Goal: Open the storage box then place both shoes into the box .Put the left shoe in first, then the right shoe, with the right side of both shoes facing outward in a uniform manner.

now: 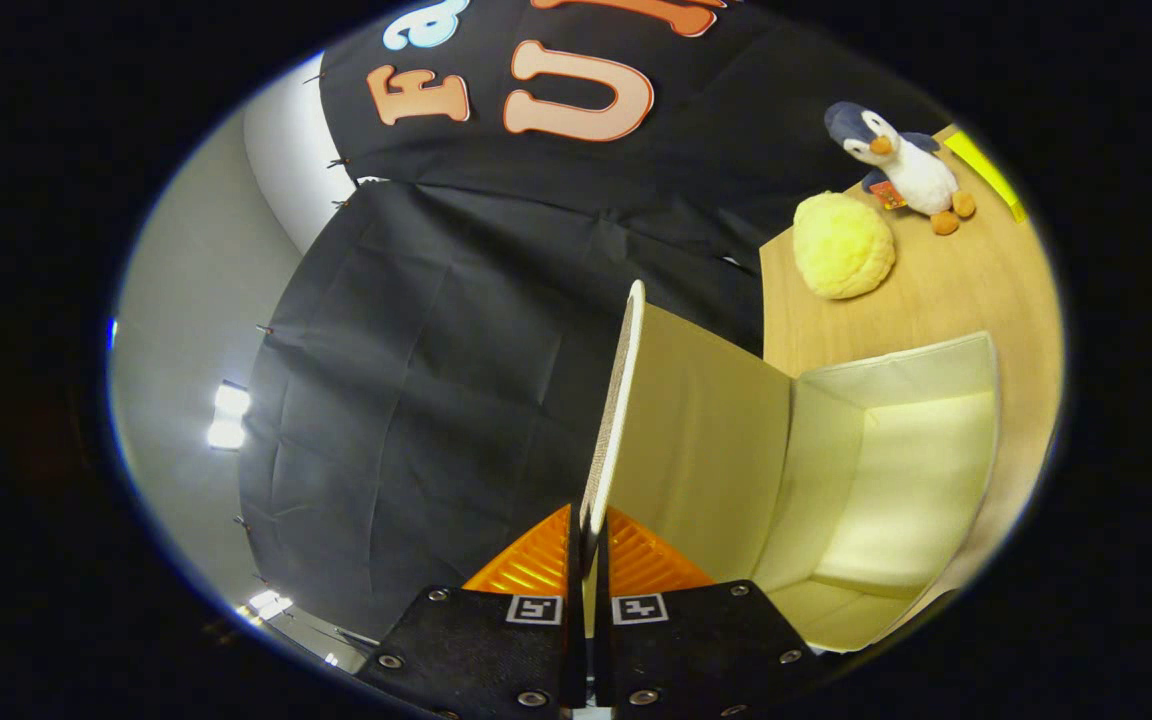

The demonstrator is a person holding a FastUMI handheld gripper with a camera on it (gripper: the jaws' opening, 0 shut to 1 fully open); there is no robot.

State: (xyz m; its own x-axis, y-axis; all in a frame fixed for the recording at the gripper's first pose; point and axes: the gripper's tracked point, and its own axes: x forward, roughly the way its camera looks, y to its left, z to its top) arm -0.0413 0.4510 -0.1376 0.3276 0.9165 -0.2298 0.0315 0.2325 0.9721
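Gripping the raised lid (pixel 626 400) edge, the tongs (pixel 588 545) hold the storage box (pixel 896 470) open.

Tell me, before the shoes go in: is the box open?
Open. The claw is shut on the lid, swung away from the box, whose inside looks empty.

gripper (pixel 588 535) | fingers (pixel 536 570) closed together | pinching the box lid (pixel 616 400) edge between them | view rolled sideways

No legible txt, labels, nos.
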